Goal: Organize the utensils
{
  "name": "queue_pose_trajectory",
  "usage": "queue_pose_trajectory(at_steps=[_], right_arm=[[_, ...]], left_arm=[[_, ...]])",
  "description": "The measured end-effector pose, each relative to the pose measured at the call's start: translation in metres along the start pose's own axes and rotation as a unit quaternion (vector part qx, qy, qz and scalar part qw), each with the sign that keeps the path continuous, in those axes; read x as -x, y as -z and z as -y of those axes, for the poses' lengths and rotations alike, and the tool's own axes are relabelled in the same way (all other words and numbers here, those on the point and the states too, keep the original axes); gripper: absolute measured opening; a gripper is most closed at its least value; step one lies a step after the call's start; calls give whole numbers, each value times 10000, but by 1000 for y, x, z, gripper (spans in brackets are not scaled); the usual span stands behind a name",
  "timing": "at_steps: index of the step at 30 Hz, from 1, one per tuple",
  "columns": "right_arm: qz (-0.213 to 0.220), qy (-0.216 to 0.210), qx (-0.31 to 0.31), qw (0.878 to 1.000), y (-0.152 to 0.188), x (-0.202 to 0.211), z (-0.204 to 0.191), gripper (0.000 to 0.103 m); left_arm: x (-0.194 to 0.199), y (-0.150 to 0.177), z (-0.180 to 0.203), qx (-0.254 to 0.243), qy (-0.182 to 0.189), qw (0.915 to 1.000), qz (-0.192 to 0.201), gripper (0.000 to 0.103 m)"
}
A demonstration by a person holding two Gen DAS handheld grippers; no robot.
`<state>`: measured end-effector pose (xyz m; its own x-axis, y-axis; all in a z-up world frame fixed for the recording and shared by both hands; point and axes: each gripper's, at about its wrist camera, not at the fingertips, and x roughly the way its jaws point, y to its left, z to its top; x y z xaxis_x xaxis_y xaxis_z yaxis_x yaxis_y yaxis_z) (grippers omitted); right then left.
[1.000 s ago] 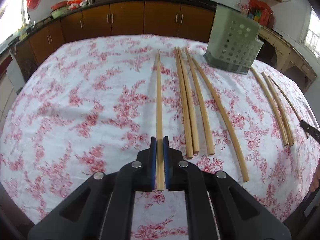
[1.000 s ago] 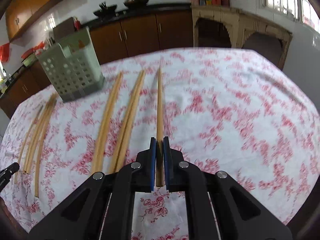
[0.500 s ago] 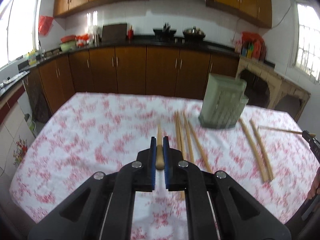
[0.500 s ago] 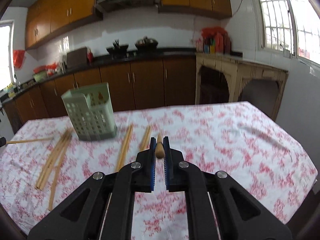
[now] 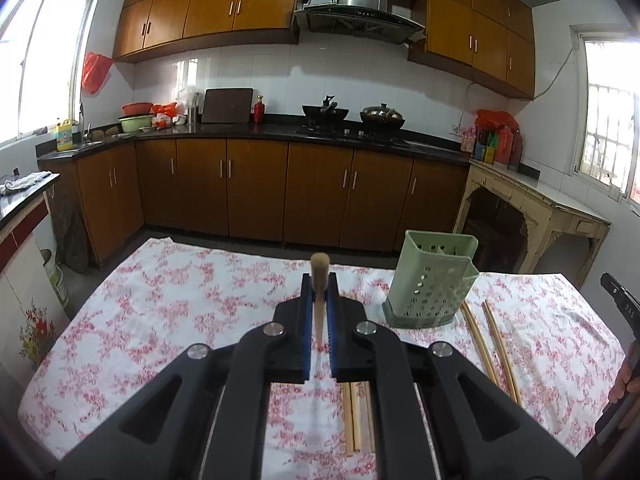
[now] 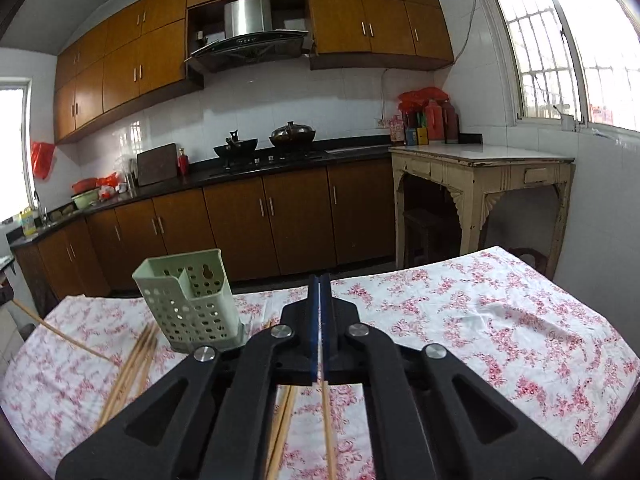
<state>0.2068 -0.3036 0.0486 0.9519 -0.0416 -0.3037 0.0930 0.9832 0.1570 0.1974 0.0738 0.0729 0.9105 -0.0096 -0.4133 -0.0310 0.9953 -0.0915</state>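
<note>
My left gripper point(image 5: 320, 280) is shut on a bamboo chopstick point(image 5: 319, 265), held off the floral table point(image 5: 160, 320) with its end toward the kitchen. That raised stick point(image 6: 60, 334) shows at the left of the right wrist view. The green perforated holder point(image 5: 434, 280) point(image 6: 192, 300) stands upright ahead. My right gripper point(image 6: 320, 280) has its blue pads pressed together with no stick end between them. One chopstick point(image 6: 326, 432) shows below it, in line with the jaws. Several loose chopsticks point(image 5: 480, 344) point(image 6: 132, 360) lie beside the holder.
The right gripper's tip point(image 5: 618, 296) and a hand point(image 5: 628, 376) sit at the right edge of the left wrist view. Brown cabinets point(image 5: 256, 188) run behind the table. A cream side table point(image 6: 480, 168) stands at the right.
Both grippers rose and tilted up from the tablecloth. The left one lifted its chopstick. The right one's pads came together, and the stick end seen between them earlier is gone.
</note>
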Motion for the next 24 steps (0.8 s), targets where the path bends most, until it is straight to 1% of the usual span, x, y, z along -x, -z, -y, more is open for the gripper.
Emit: queue_pose_trajectory(at_steps=[1, 3, 5, 7, 9, 10, 13, 16, 17, 18, 19, 21, 22, 24], right_arm=[[-46, -12, -33, 10000, 0, -1, 0, 1], [-319, -44, -11, 9995, 5, -9, 2, 1], [-778, -173, 29, 9968, 18, -18, 7, 1], [-1375, -243, -8, 9902, 39, -26, 17, 6], [-1784, -276, -94, 9835, 58, -28, 27, 11], [-1988, -310, -134, 9795, 70, -26, 32, 11], [-2319, -356, -43, 9721, 99, -16, 32, 11], [-2543, -446, 141, 9660, 120, -7, 23, 12], [-2584, -436, 206, 9648, 124, -6, 21, 14], [-2634, -416, 267, 9634, 128, -7, 18, 21], [-2676, -382, 318, 9623, 133, -8, 15, 26], [-2732, -293, 416, 9606, 139, -12, 13, 25], [-2853, -213, 457, 9571, 144, -18, 11, 14], [-2845, -142, 482, 9574, 144, -24, 10, 8]], left_arm=[[-1, -2, 0, -3, -4, 10000, -1, 7], [-1, -1, -1, 16, -9, 10000, 3, 7], [0, 0, -2, 39, 9, 10000, 3, 7], [1, 2, -4, 14, 4, 10000, 2, 7], [2, 2, -5, 13, 10, 10000, 3, 7], [2, 2, -5, 6, 8, 10000, 6, 7], [3, 3, -6, -3, 18, 10000, 9, 7], [4, 4, -4, -32, 49, 10000, 4, 7], [5, 5, -3, -40, 57, 10000, 5, 7], [5, 5, -2, -49, 65, 10000, 7, 7], [6, 5, -1, -58, 70, 10000, 11, 7], [6, 6, 0, -64, 71, 10000, 9, 7], [6, 6, 0, -62, 70, 10000, 13, 7], [6, 6, 0, -66, 66, 10000, 22, 7]])
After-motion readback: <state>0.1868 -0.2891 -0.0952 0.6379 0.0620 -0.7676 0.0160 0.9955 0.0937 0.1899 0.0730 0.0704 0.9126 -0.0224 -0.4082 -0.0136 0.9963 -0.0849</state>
